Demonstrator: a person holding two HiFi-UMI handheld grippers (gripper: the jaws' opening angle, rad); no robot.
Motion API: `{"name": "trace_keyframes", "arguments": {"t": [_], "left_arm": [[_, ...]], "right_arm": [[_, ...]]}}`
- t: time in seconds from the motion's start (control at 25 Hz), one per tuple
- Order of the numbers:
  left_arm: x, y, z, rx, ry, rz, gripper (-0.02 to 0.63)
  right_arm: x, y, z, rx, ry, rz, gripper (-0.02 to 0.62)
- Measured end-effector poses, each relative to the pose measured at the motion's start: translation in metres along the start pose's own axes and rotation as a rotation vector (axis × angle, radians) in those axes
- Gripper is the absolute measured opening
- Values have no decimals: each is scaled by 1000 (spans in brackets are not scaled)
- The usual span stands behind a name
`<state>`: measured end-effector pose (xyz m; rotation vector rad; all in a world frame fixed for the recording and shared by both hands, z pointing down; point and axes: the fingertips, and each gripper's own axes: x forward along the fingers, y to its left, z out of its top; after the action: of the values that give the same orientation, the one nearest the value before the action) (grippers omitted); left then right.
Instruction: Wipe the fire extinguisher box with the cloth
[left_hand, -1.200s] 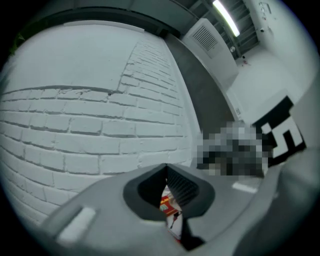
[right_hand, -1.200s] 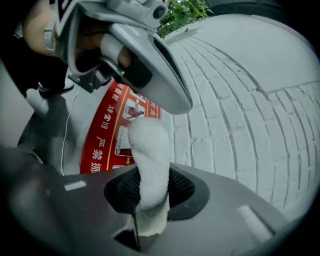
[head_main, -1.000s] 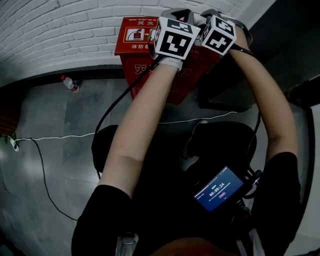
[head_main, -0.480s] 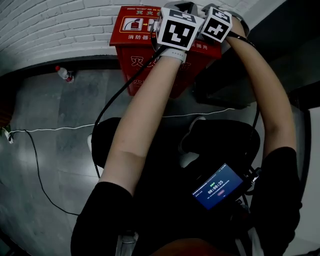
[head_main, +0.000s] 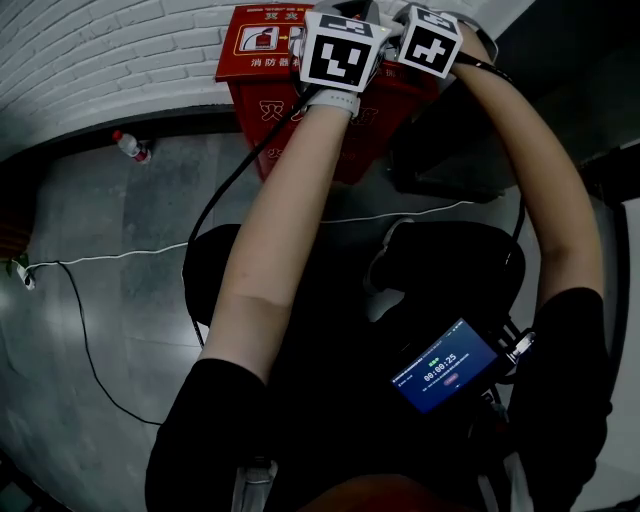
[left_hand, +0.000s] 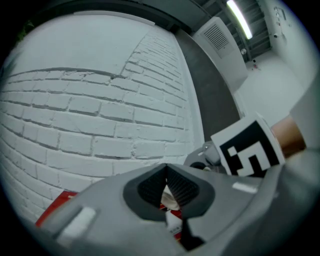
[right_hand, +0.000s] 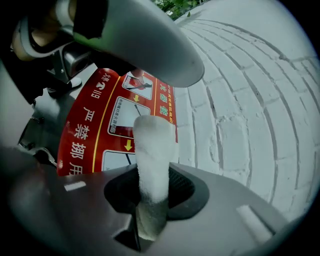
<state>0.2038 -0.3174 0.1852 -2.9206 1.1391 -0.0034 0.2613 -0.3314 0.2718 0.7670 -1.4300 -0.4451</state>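
The red fire extinguisher box (head_main: 270, 100) stands against the white brick wall, and its labelled top (right_hand: 100, 130) fills the left of the right gripper view. My right gripper (right_hand: 152, 175) is shut on a rolled white cloth (right_hand: 152, 150), whose end sticks out past the jaws over the box top. In the head view both grippers sit close together above the box top, the left gripper (head_main: 338, 48) beside the right gripper (head_main: 428, 38). The left gripper (left_hand: 166, 171) has its pads meeting at the tips. A sliver of the box label shows below them.
A plastic bottle (head_main: 133, 147) with a red cap lies on the grey floor left of the box. A white cable (head_main: 110, 258) runs across the floor to a plug (head_main: 25, 275). A dark bulky object (head_main: 450, 165) stands right of the box. A timer screen (head_main: 445, 365) hangs at the person's chest.
Box and grippers have slid slightly upward in the head view. Both grippers stay together over the box top. The cloth remains held.
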Motion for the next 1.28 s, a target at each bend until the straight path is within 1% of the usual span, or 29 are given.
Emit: {"name": "trace_keyframes", "arguments": {"t": [0.12,0.28,0.48,0.68,0.76,0.88,1.0,1.08,1.16,1.28], "left_arm": [[-9,-3,-7,11,18,-4,-2],[-22,-7,-12,54,28,-19,-2],[-38,-11,-21,63,52,-29,-2],[-46,-17,-32,80,72,-63,0],[-54,-25,-37,87,77,-92,-2],[-78,-37,-43,109,74,-138,-2],[-96,-35,-45,120,57,-144,-2],[-104,-28,-43,109,34,-137,-2],[-111,-20,-41,65,19,-129,-2],[-119,-6,-39,-2,24,-126,-1]], "right_arm": [[-8,12,0,12,-8,12,92],[-21,26,2,18,-15,21,92],[-36,44,8,12,-13,41,92],[-48,56,9,18,-6,43,92],[-54,64,10,19,-11,40,92],[-72,79,17,17,-19,29,92],[-83,91,19,20,-17,23,92],[-88,97,23,20,-28,35,92],[-92,105,26,34,-42,57,92],[-99,115,35,101,-93,83,94]]}}
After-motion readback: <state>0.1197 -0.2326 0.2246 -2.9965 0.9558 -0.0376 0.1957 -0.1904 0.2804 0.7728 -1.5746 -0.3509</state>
